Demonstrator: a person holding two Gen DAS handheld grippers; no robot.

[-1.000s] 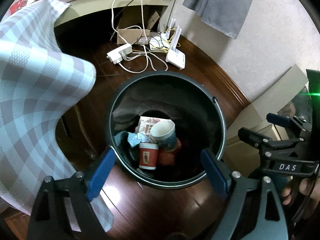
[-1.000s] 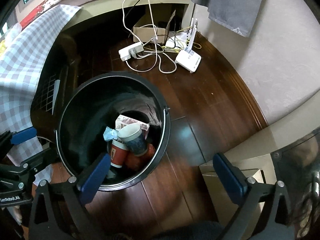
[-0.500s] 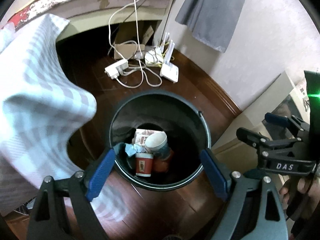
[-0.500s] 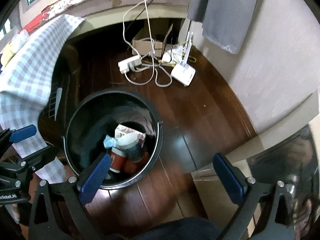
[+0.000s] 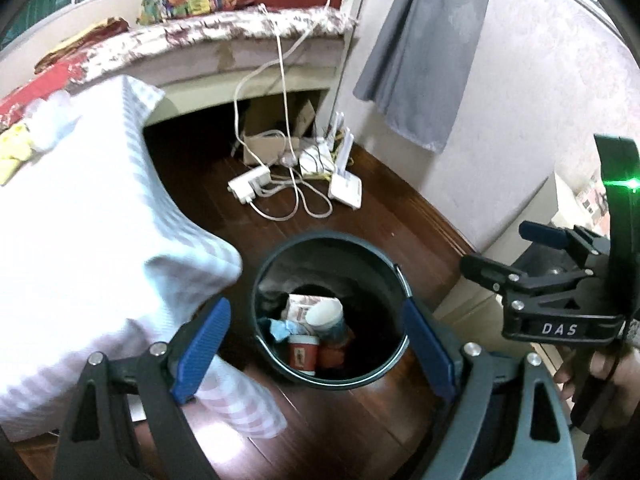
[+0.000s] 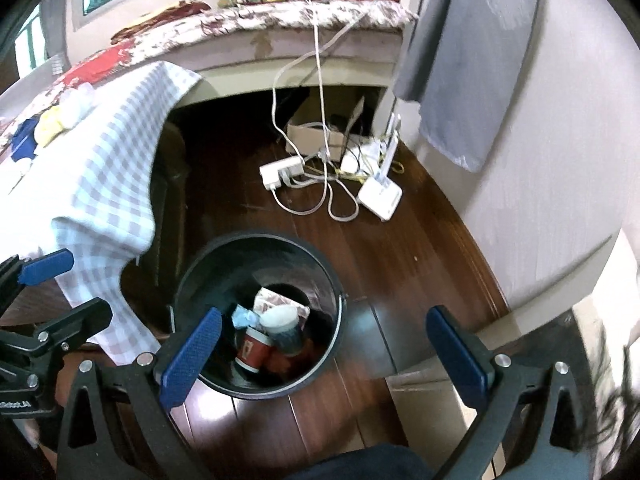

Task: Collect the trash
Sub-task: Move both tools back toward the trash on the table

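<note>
A black trash bin [image 5: 280,252] stands on the dark wood floor; it also shows in the right wrist view [image 6: 208,264]. Inside lie a red paper cup [image 5: 303,356], a white-rimmed dark cup [image 5: 326,314], a small carton [image 5: 298,306] and a blue wrapper [image 5: 280,328]. My left gripper [image 5: 316,350] is open and empty, high above the bin. My right gripper [image 6: 324,354] is open and empty, above the bin's right side. The right gripper also appears at the right of the left wrist view [image 5: 556,280].
A checked tablecloth [image 6: 104,184] hangs over a table at the left, with small items [image 6: 52,124] on top. A power strip [image 5: 248,184], white cables, a router [image 5: 346,190] and a cardboard box [image 6: 316,132] lie at the back. A grey cloth [image 5: 420,52] hangs on the wall.
Both grippers have risen and pulled back from the bin, which looks smaller now. More of the table top and window ledge has come into view. Both stay open and empty.
</note>
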